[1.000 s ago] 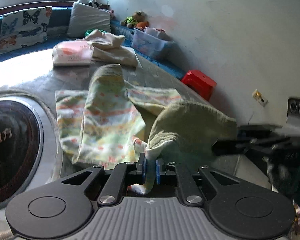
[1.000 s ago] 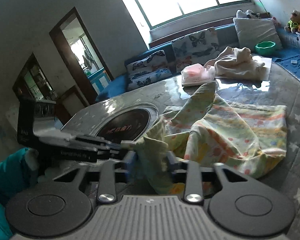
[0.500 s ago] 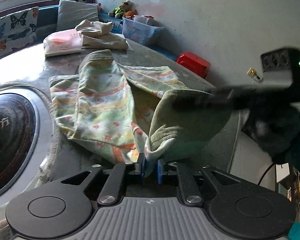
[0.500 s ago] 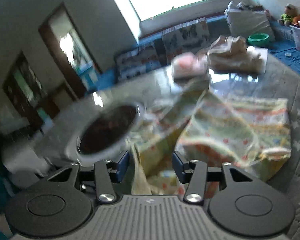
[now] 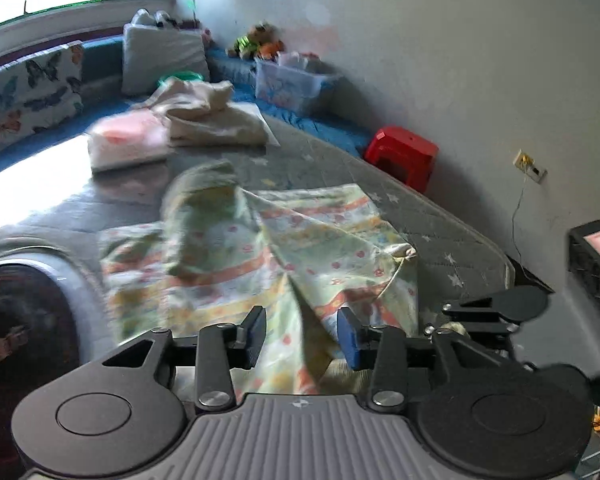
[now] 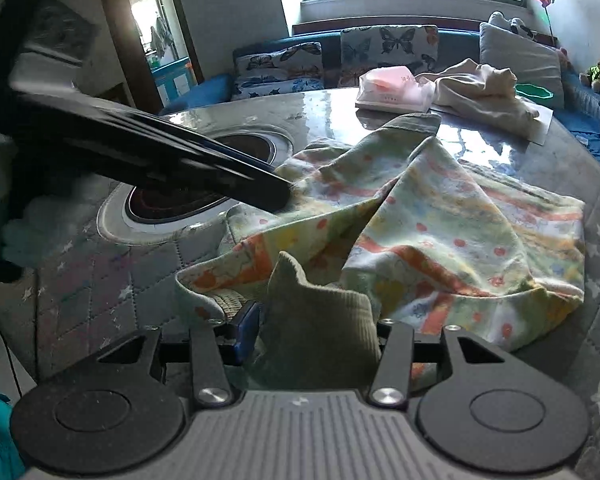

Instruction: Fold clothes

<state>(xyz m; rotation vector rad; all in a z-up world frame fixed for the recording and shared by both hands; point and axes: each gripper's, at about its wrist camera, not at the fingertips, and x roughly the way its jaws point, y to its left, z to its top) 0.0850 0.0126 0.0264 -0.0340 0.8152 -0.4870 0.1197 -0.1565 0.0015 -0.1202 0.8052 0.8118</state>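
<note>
A pastel patterned garment (image 5: 260, 248) with olive ribbed cuffs lies crumpled on the grey table (image 5: 440, 224). My left gripper (image 5: 302, 338) is open, its jaws apart just above the garment's near edge, holding nothing. In the right wrist view the same garment (image 6: 440, 220) lies spread ahead. My right gripper (image 6: 316, 336) is open; an olive ribbed cuff (image 6: 320, 320) stands loose between its jaws and hides the right fingertip. The left gripper (image 6: 172, 164) crosses that view at the left, blurred. The right gripper shows at the right edge of the left wrist view (image 5: 500, 316).
A round dark hotplate (image 6: 188, 196) is set into the table at the left. A pink tissue pack (image 5: 128, 144) and a cream garment (image 5: 208, 120) lie at the table's far side. A red stool (image 5: 402, 156) and a clear bin (image 5: 292, 84) stand by the wall.
Both grippers were shut on the garment's cuffs a second ago. The right one opened first, then the left. The garment has dropped onto the table.
</note>
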